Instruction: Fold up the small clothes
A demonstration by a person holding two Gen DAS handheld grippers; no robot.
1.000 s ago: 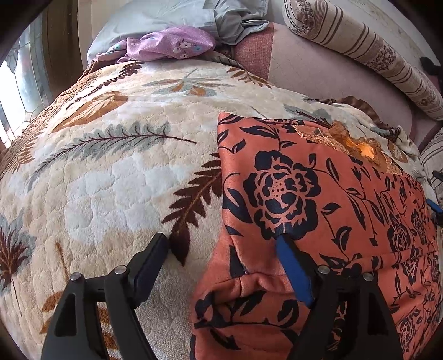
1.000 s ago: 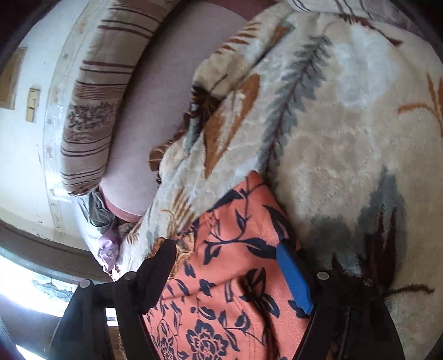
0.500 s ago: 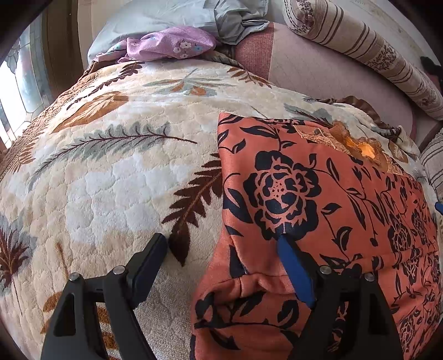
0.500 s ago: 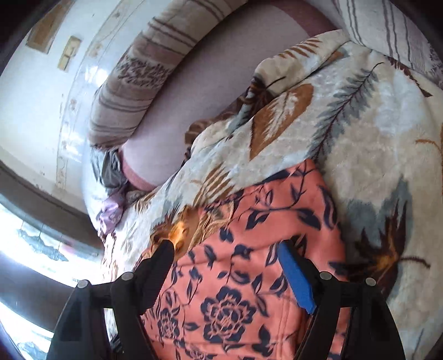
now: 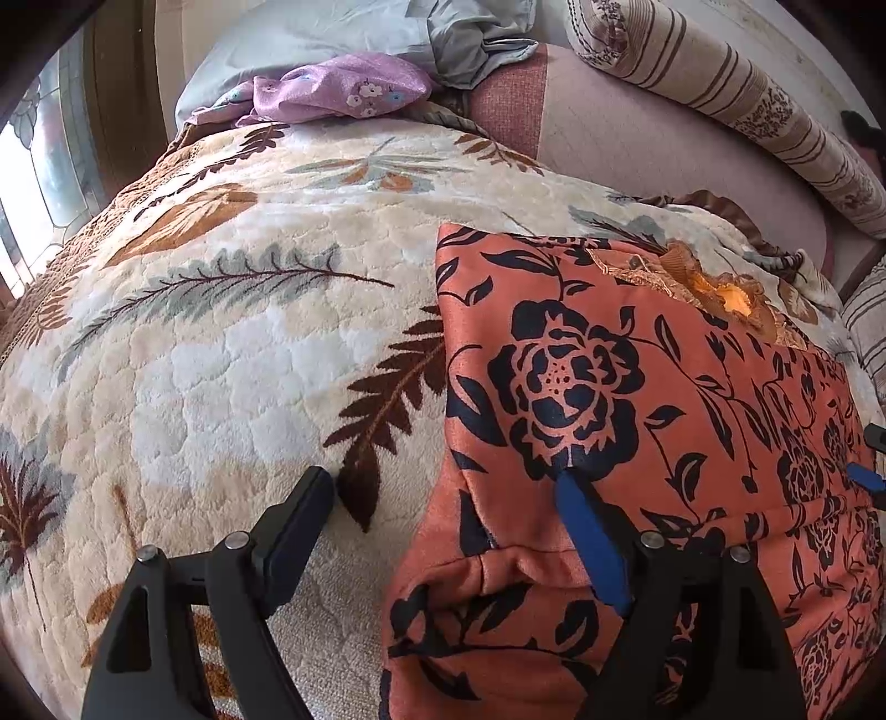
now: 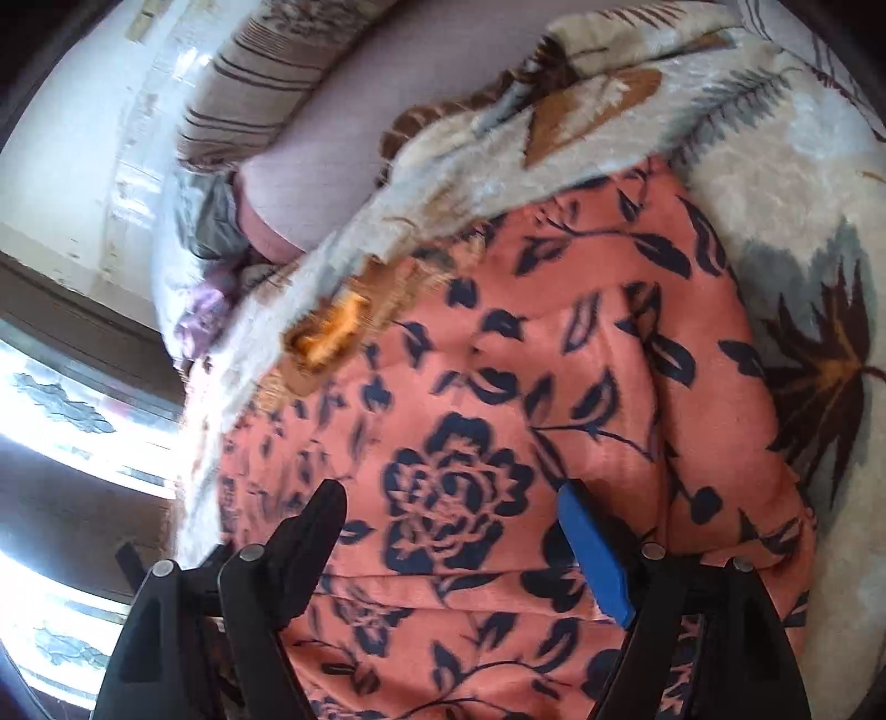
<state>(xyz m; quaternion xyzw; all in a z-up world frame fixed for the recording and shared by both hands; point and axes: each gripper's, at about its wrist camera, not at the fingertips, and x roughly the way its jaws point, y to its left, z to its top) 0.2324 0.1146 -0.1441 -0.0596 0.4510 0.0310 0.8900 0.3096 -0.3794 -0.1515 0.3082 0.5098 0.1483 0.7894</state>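
Spread flat on a cream leaf-patterned blanket (image 5: 232, 354) over the bed: an orange garment (image 5: 637, 387) printed with dark navy roses and vines, lying on the right part of the bed in the left wrist view. At its far edge, a gold embroidered neckline (image 5: 714, 288). Near edge of the cloth bunched into a raised fold just beside the blue-padded finger.

Left hand-held gripper (image 5: 448, 493) spread wide, holding nothing. Black finger (image 5: 299, 515) down on the bare blanket to the left of the garment's left edge; blue-padded finger (image 5: 587, 531) resting on the orange cloth, so that the edge lies between the two.

Right hand-held gripper (image 6: 448, 515) likewise spread wide and empty, hovering over the orange garment (image 6: 498, 387) with a large navy rose between its fingers. Contact with the cloth: cannot tell. Blurred in this view, the gold neckline (image 6: 332, 332) at the far left of the garment. A sliver of its blue pad also visible at the right border of the left wrist view.

At the far end of the bed: a purple flowered cloth (image 5: 338, 88), grey-blue bedding (image 5: 354, 33), a pink mattress (image 5: 653, 144) and a striped bolster (image 5: 736, 99). Bright window (image 6: 72, 437) to the left.
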